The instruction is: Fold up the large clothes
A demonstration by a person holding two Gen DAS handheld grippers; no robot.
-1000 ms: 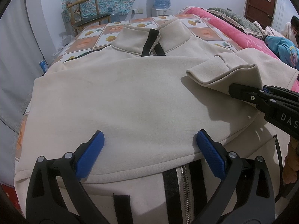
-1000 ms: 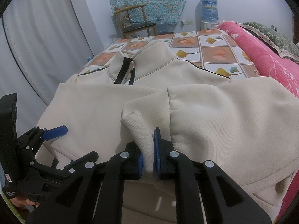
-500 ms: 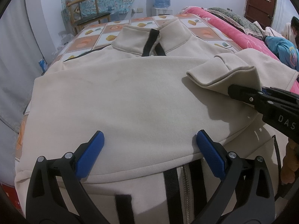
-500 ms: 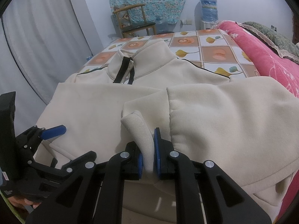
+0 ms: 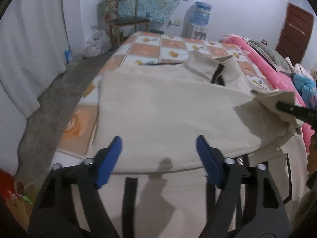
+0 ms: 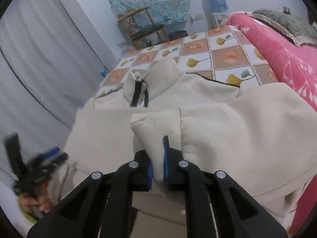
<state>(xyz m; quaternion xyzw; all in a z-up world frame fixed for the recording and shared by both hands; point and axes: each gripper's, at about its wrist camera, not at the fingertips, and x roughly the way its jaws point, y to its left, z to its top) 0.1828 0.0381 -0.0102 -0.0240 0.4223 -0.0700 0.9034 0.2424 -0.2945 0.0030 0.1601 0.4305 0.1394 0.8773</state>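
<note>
Now the cream jacket (image 5: 168, 115) is seen spread across the checked bedspread (image 5: 150, 47), collar (image 6: 156, 79) toward the far end and black zip facing up, with the left sleeve already laid flat across the chest. The right gripper (image 6: 158, 168) is clamped tight on the ribbed cuff (image 6: 147, 136) of the other sleeve, the blue pads pinched hard on the fabric so that the sleeve can be carried across without slipping; the cuff is held raised off the body of the garment, and the sleeve drapes down from it toward the pink blanket (image 6: 281, 55). In the left view that same cuff is seen at the right edge, pinched by a dark finger tip. The left gripper (image 5: 158, 158) is held above the near hem with nothing between its blue pads (image 5: 109, 158); its jaws have just been closing from their widest, yet a broad gap remains and no cloth is gripped. It is blurred in the right view, low at the left edge, in a person's hand. It looks to be kept clear, presumably so the lifted sleeve can be drawn over the folded one unhindered, or readied for a pinch at the hem. The fold is judged to be partway done: one sleeve in, one in the air, body not yet doubled. A wooden chair (image 5: 126, 17) and a water dispenser (image 5: 200, 19) are left standing against the far wall, well apart from the work.
</note>
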